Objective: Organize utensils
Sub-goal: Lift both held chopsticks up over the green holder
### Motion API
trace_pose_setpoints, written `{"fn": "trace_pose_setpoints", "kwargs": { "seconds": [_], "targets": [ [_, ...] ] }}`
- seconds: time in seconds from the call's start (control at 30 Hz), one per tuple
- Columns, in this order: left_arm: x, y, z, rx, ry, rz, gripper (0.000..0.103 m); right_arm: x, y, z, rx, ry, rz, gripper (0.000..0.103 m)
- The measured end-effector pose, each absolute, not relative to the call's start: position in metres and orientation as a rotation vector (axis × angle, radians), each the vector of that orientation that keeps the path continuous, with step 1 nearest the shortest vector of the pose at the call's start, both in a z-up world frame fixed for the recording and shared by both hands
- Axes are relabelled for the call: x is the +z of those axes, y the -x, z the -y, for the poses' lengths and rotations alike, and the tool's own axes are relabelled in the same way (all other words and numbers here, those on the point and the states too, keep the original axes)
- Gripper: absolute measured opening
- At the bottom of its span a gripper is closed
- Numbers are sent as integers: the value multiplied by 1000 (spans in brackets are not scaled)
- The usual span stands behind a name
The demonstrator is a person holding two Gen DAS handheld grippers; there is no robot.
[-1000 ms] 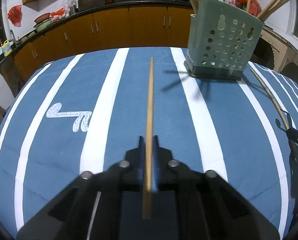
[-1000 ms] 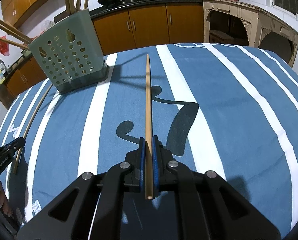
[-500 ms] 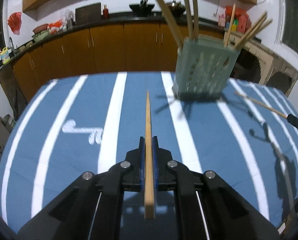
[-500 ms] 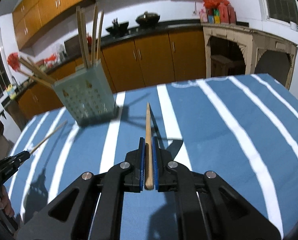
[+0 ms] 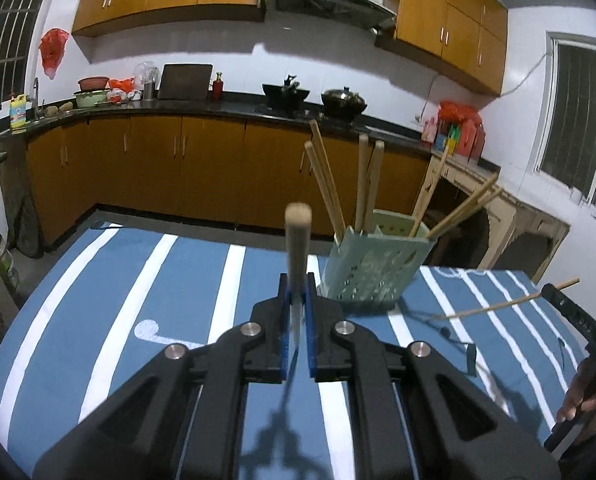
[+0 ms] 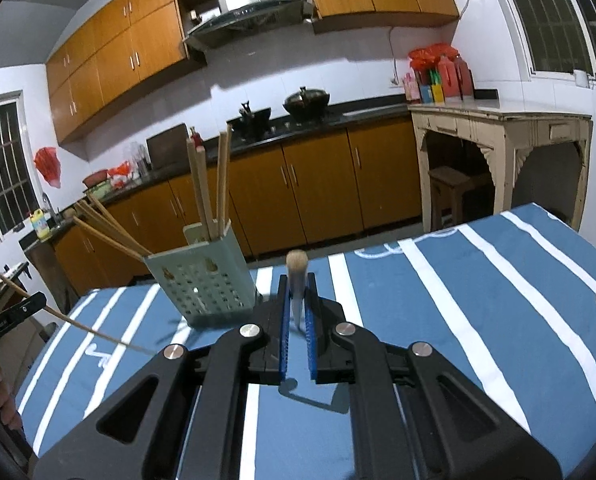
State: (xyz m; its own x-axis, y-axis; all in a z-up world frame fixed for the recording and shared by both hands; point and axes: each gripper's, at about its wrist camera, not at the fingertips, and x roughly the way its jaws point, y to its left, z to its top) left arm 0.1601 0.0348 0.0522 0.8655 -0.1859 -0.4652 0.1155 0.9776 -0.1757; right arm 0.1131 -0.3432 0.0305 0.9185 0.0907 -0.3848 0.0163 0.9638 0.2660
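A chopstick (image 5: 298, 240) is clamped by the left gripper (image 5: 297, 312), another chopstick (image 6: 296, 280) by the right gripper (image 6: 296, 312), above the table (image 5: 177, 300) near the holder (image 5: 372, 268).

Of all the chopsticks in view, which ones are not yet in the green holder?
Two: the chopstick clamped in the left hand-held gripper and the one in the right hand-held gripper. All others stand inside the green holder.

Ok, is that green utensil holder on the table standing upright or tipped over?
Upright. The green holder stands on its base on the striped tablecloth, open top upward, with several wooden chopsticks sticking out above its rim.
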Motion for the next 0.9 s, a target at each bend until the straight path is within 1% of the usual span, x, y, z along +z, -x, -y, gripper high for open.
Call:
{"fn": "trace_pose_setpoints", "kwargs": {
  "seconds": [0.4, 0.63, 0.9],
  "targets": [
    [88, -154, -26, -203, 137, -429, 8, 71, -120, 328, 124, -264, -339, 8],
    [124, -158, -7, -266, 146, -360, 8, 117, -122, 308, 202, -255, -228, 8],
    [172, -174, 22, -295, 124, -236, 8, 162, -138, 291, 193, -240, -63, 8]
  ]
}}
